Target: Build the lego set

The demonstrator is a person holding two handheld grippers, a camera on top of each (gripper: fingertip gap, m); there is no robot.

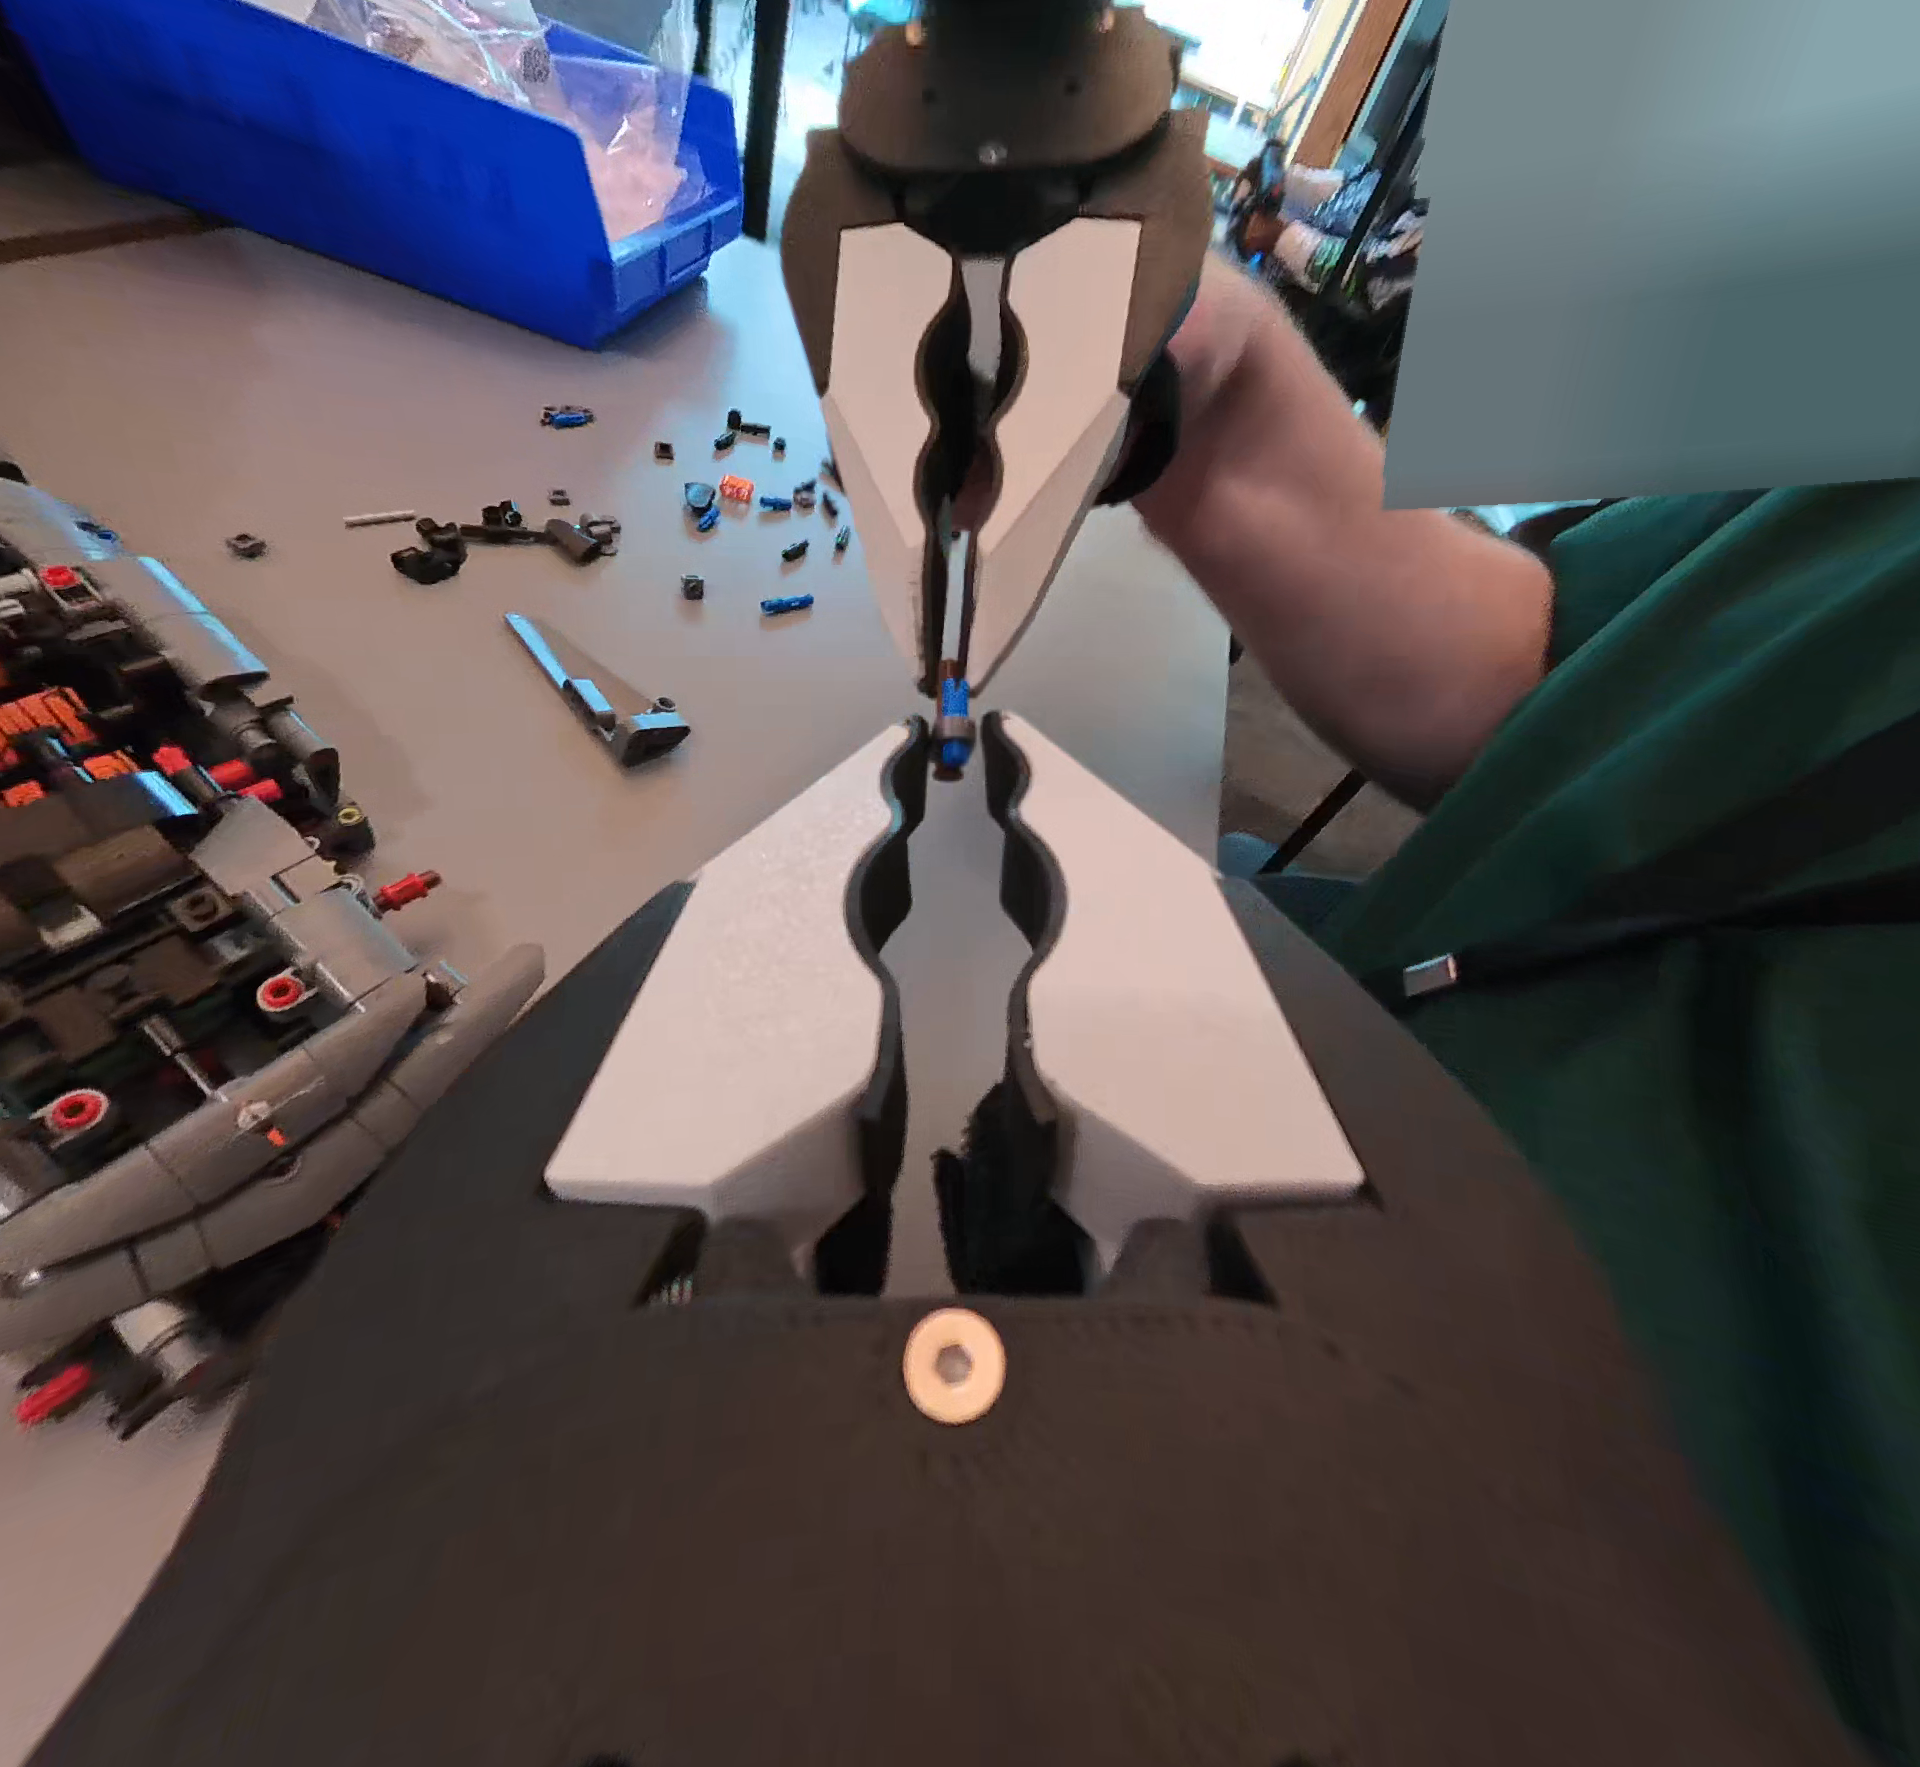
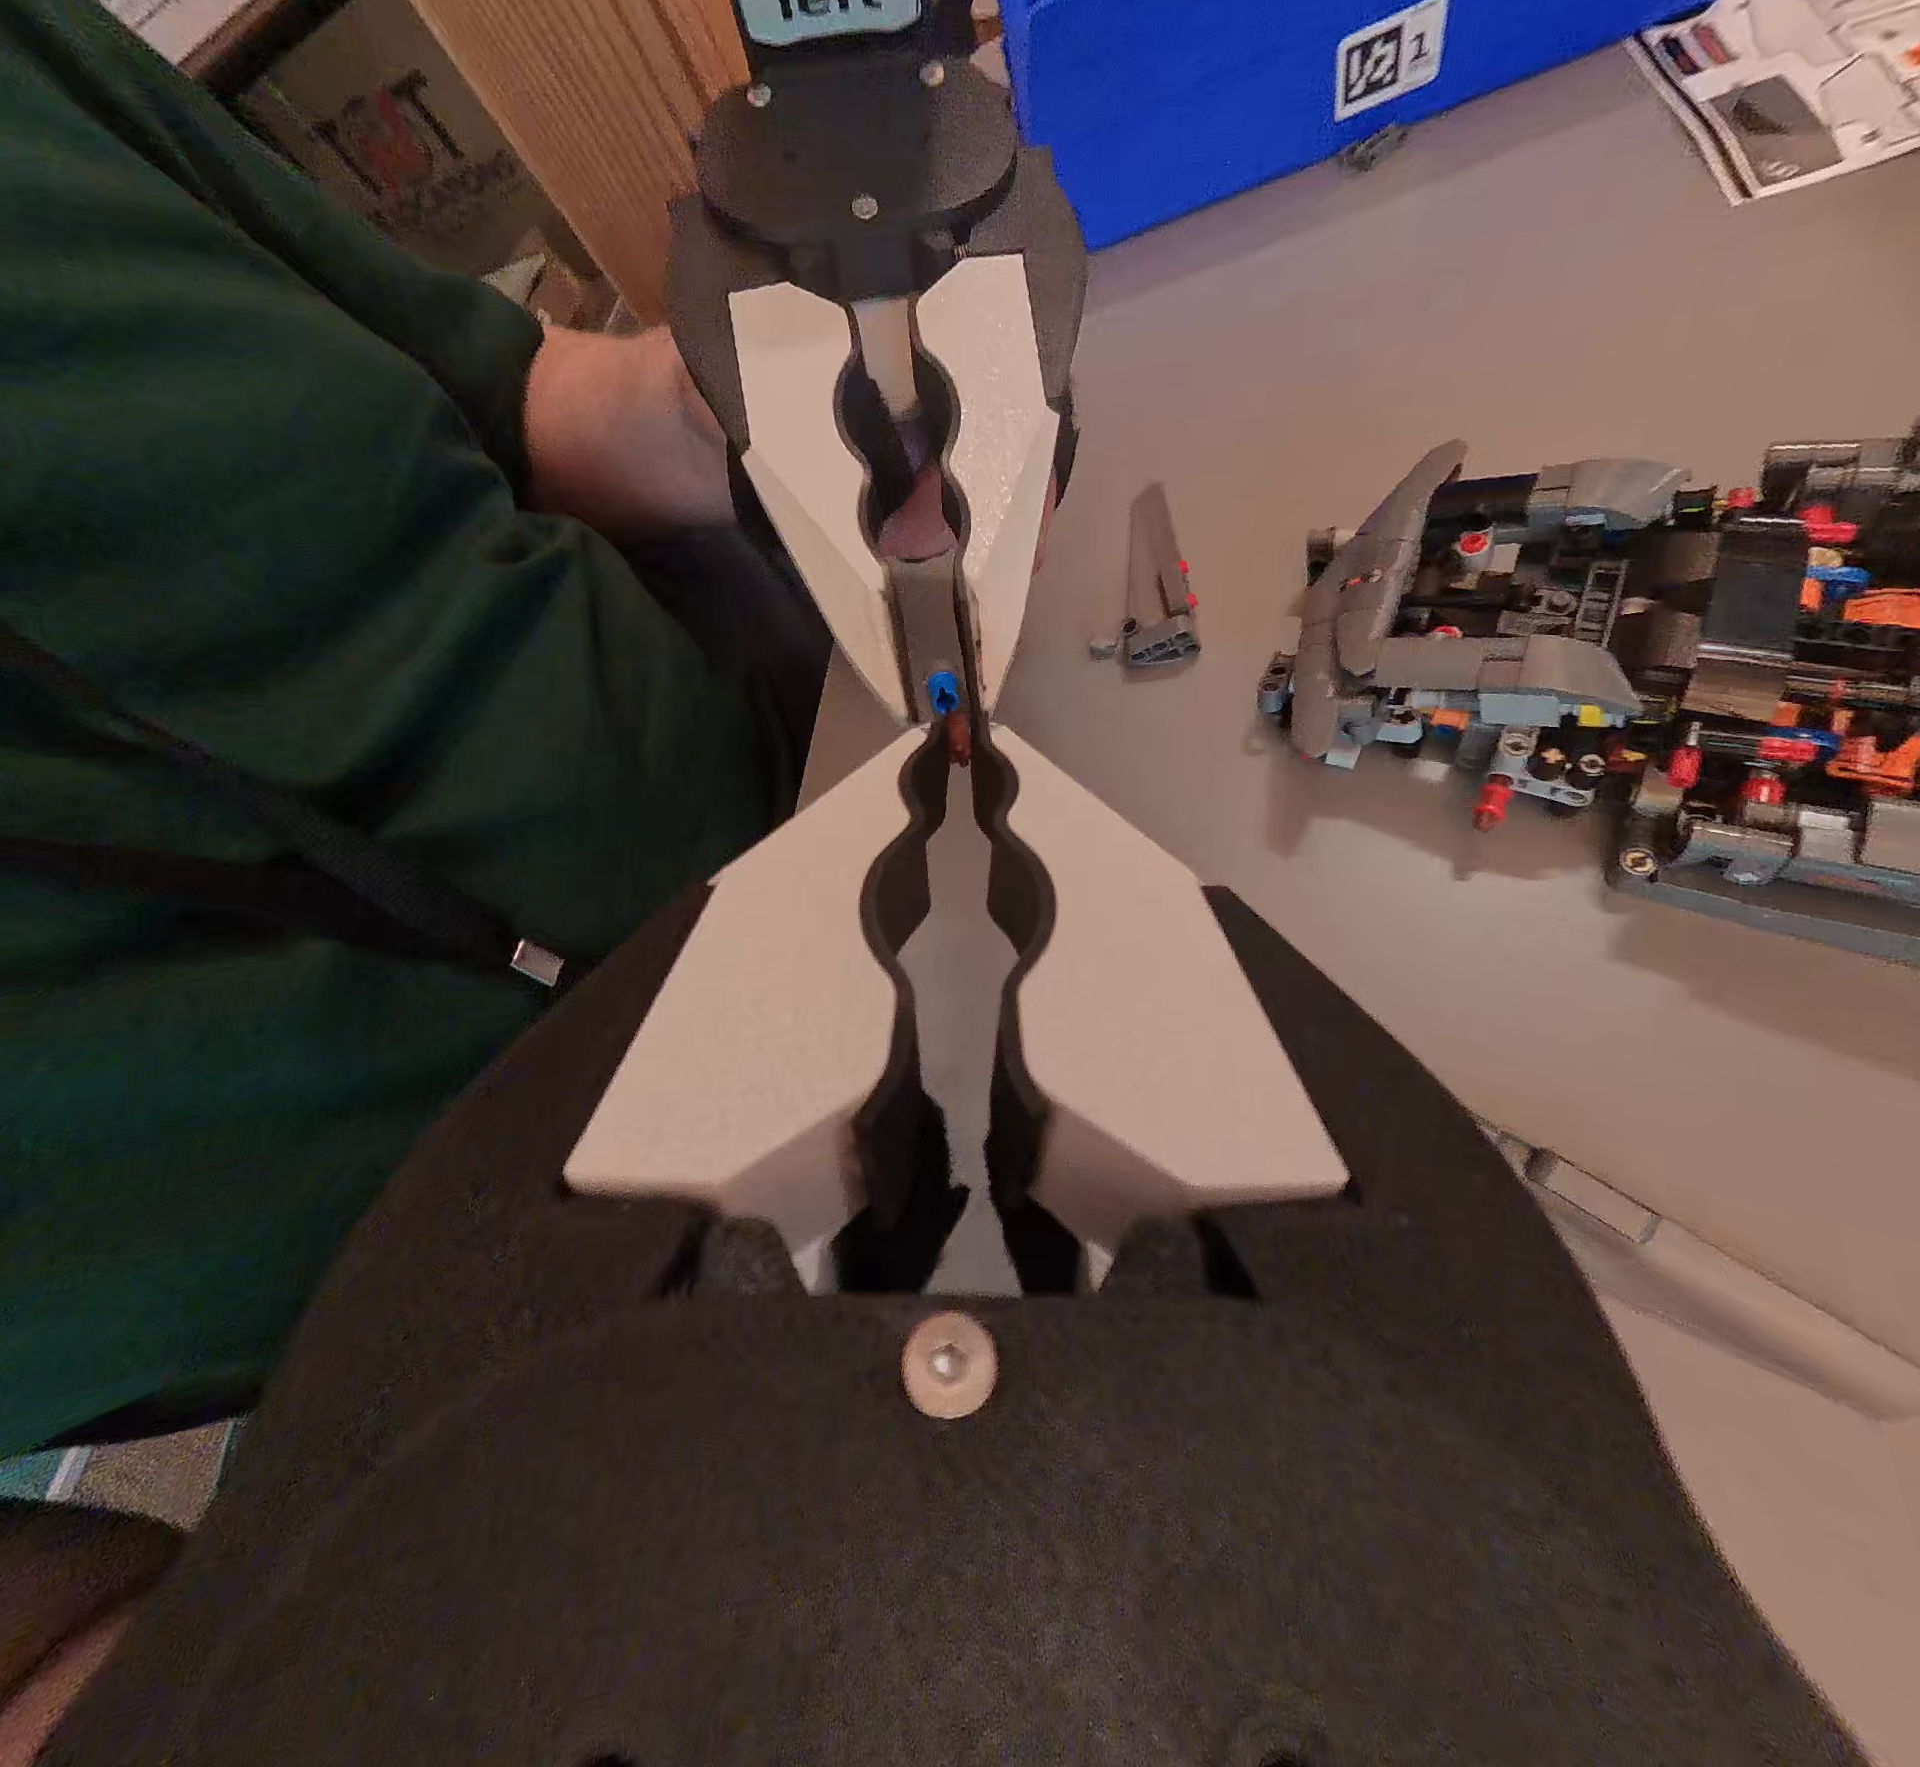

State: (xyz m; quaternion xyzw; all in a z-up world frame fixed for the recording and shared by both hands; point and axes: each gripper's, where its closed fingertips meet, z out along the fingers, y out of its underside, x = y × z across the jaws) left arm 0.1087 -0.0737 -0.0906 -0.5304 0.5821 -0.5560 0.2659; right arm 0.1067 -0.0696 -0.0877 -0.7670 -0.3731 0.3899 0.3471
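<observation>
Partly built model (image 1: 156, 886): grey-panelled vehicle body with black, red and orange inner parts, lying on the tabletop (image 1: 364, 429) at far left; many steps look done, though open framework suggests more remain.
Blue bin (image 1: 364, 128): behind the model, holding clear bags.
Loose pieces (image 1: 727, 512): small black and blue parts scattered mid-tabletop, unused (a sign that the build is far from finished).
Grey panel piece (image 1: 592, 678): separate small sub-assembly, lying apart from the model.
Left gripper (image 1: 951, 730): raised above the tabletop, closed on a grey beam (image 2: 923, 616) carrying a blue pin (image 1: 954, 697) near its end.
Right gripper (image 1: 951, 678): tip to tip with the left, clamped on a thin brown piece (image 2: 958, 738) that touches the beam beside the pin; the step in hand appears to be joining the two.
Left wrist view only: the loose pieces and the bags in the bin.
Right wrist view only: the beam edge-on between the left gripper's fingers, and an instruction booklet (image 2: 1818, 24) at far right.
</observation>
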